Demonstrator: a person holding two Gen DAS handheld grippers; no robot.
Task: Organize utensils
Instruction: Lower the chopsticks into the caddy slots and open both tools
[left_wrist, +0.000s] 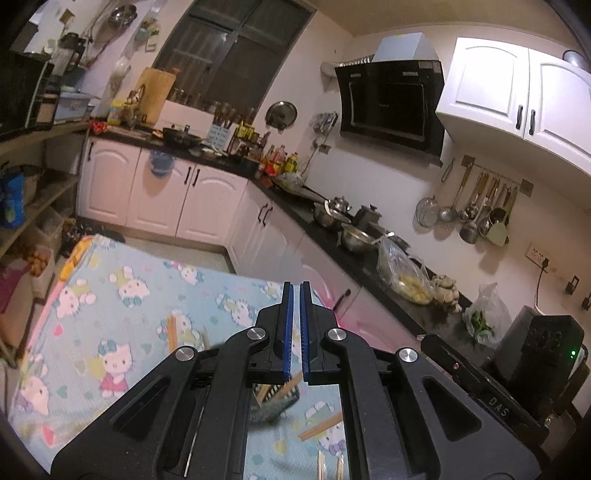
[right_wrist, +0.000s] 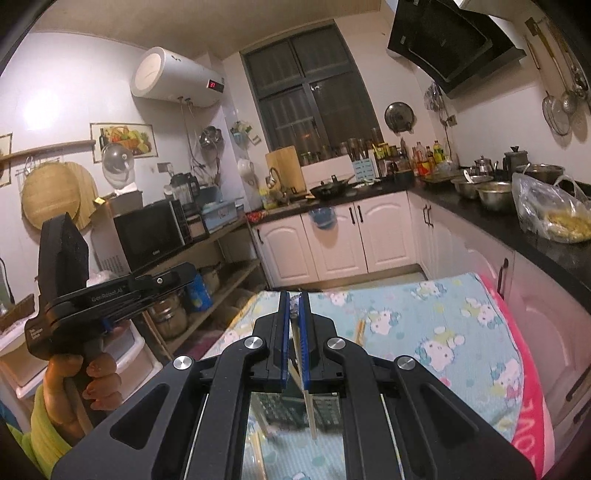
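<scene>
Aloft, right claw (right_wrist: 294, 310) seemingly pinches chopstick (right_wrist: 309, 406).

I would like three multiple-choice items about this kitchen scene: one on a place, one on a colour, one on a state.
1. Where does the plastic bag of yellow food lie?
A. on the dark counter
B. on the patterned cloth
C. on the microwave

2. What colour are the pads of the left claw?
A. red
B. blue
C. white

3. What is the right claw doing?
A. standing wide open
B. gripping a bowl
C. gripping a chopstick

Key:
1. A, it sits on the black counter.
2. B, both pads are blue.
3. C, a thin stick runs between its pads.
</scene>
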